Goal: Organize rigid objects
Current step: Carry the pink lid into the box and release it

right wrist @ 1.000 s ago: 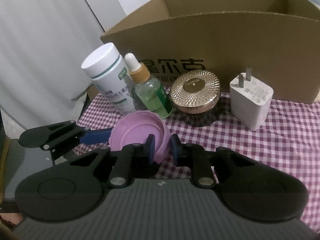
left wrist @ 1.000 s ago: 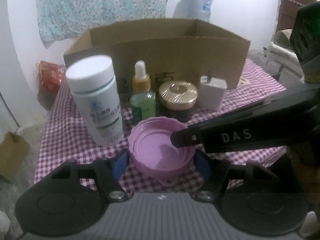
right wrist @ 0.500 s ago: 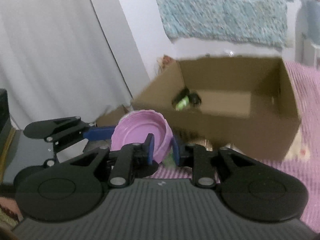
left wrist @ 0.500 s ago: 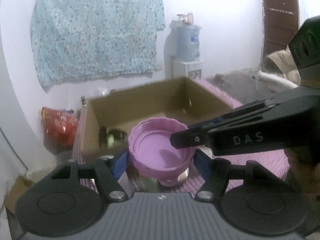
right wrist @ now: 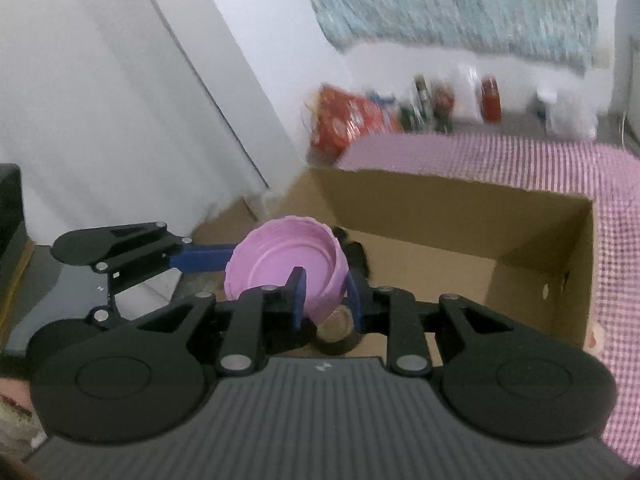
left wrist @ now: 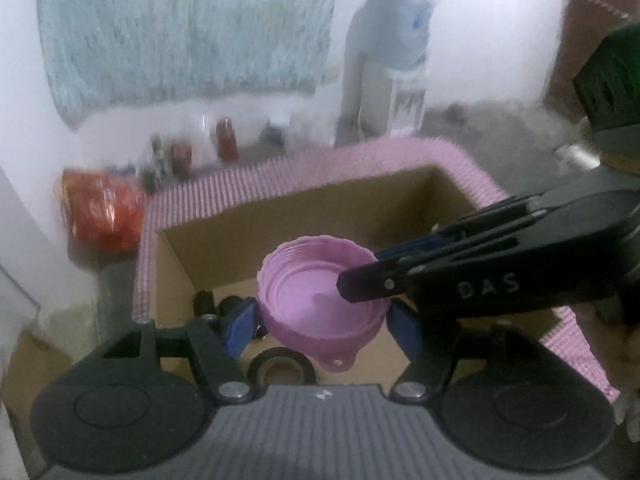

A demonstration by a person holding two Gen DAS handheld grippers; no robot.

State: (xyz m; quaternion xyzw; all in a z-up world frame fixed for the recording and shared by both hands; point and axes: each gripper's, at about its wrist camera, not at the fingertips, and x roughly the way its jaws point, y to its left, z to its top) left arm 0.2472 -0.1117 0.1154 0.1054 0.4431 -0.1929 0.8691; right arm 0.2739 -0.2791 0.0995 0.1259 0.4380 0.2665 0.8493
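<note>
Up close in the left wrist view, the left gripper [left wrist: 322, 320] has its blue pads against both sides of a pink lid [left wrist: 320, 300], which sits at the frame's centre, hollow side up, above the open cardboard box [left wrist: 240, 232]. The right gripper [left wrist: 360, 280] reaches in from the right edge, its tip over the lid's right rim. Below the lid, at lower centre, a roll of black tape [left wrist: 280, 368] lies on the box floor, with small dark items to its left, too blurred to name. The box stands on a pink checked cloth [left wrist: 460, 156].

From the right wrist view, the right gripper [right wrist: 324, 300] is clamped on the lid's [right wrist: 276, 264] near wall, one finger inside and one outside. The left gripper [right wrist: 224, 258] enters from the left, one blue pad touching the lid's far side. The box [right wrist: 460, 216] fills the centre and right, and the tape [right wrist: 336, 332] shows just under the lid.
</note>
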